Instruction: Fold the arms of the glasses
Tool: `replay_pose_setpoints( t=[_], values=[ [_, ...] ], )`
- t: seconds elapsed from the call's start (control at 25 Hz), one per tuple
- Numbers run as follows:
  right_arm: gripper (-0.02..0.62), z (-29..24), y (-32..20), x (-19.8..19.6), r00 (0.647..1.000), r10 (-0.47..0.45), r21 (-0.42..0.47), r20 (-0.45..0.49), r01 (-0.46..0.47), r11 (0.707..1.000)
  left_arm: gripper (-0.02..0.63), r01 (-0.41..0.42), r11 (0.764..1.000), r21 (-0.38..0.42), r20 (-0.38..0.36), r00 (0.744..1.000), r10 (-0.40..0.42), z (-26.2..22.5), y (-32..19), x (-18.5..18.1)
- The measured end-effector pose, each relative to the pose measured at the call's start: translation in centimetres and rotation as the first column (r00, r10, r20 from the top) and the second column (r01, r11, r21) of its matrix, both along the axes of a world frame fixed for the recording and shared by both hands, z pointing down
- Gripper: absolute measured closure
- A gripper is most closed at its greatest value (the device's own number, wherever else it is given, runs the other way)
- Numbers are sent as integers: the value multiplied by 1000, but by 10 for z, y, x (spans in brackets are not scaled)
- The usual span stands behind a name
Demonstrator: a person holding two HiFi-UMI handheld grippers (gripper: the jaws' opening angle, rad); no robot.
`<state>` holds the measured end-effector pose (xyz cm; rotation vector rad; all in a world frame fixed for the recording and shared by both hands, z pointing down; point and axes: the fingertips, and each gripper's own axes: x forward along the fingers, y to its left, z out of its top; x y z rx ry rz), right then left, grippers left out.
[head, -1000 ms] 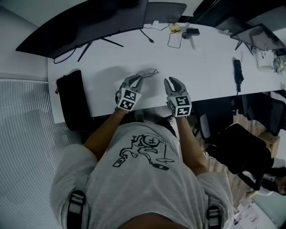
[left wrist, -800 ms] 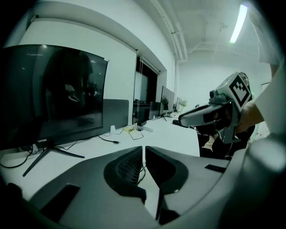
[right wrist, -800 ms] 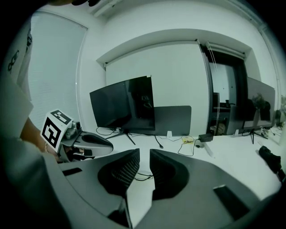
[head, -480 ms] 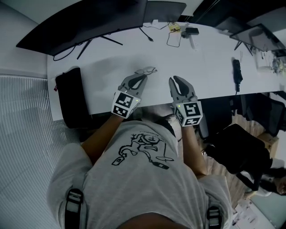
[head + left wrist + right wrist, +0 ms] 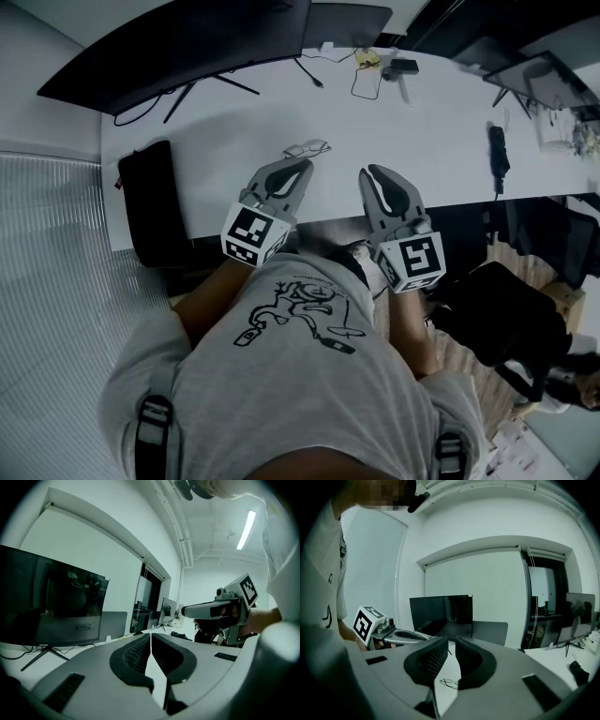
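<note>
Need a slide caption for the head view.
Glasses lie on the desk ahead of the empty left hand-held gripper and right hand-held gripper, whose jaws have just been closing on nothing.

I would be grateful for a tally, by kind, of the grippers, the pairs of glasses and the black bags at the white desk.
Grippers: 2 (left gripper, jaws together; right gripper, jaws just been closing, nothing between them)
Pairs of glasses: 1
Black bags: 1
Total: 4
</note>
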<state>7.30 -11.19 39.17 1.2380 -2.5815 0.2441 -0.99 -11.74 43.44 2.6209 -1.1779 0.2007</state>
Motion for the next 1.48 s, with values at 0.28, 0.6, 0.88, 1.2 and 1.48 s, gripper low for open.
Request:
replay_pose_setpoints(
  t=[0.28, 0.6, 0.88, 1.2, 1.48],
  values=[
    [538, -35, 16, -7, 999, -33, 42, 17, 33, 999, 580, 8, 999, 47, -30, 1000, -6, -36, 9, -8],
    [543, -49, 22, -11, 999, -33, 59, 5, 33, 998, 580, 25, 997, 80, -52, 998, -21, -58, 15, -17],
    [542, -47, 21, -6, 1000, -12, 53, -4, 13, 999, 580, 35, 996, 77, -53, 998, -31, -58, 12, -24],
    [541, -50, 17, -6, 1000, -2, 61, -16, 3, 998, 578, 27, 997, 77, -49, 999, -23, -59, 11, -24],
    [543, -46, 14, -8, 999, -2, 69, -47, 5, 998, 578, 21, 998, 59, -58, 998, -18, -52, 9, -25]
  ],
)
